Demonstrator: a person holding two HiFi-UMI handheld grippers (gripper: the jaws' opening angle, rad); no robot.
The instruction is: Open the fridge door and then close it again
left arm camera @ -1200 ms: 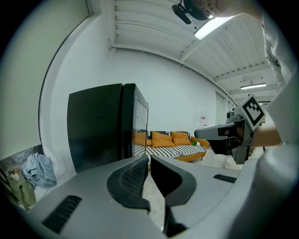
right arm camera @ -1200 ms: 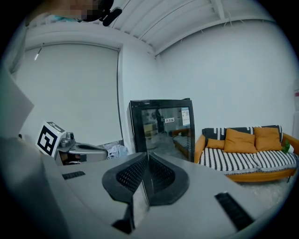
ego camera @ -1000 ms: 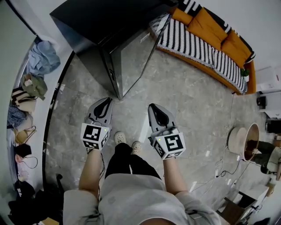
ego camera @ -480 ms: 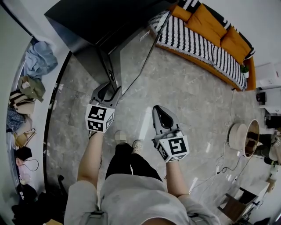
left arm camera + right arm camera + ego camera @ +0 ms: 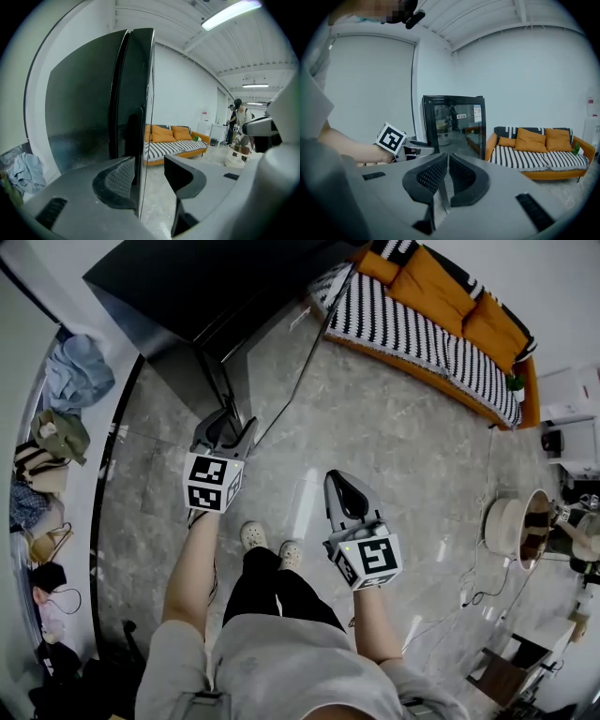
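The left claw (image 5: 149,164), its jaws just spread wide and pressing on nothing, straddles the edge of the tall black glass-fronted fridge door (image 5: 140,84), seemingly to clamp and pull, while the right claw (image 5: 446,176) waits shut and empty.

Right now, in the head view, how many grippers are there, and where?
2. The left gripper is at the fridge door, whose edge is between jaws that have just been opening; the right gripper, shut, hovers over the floor.

The fridge door (image 5: 281,367) is glossy black glass, the floor (image 5: 403,465) polished stone, the sofa (image 5: 412,329) striped cloth.
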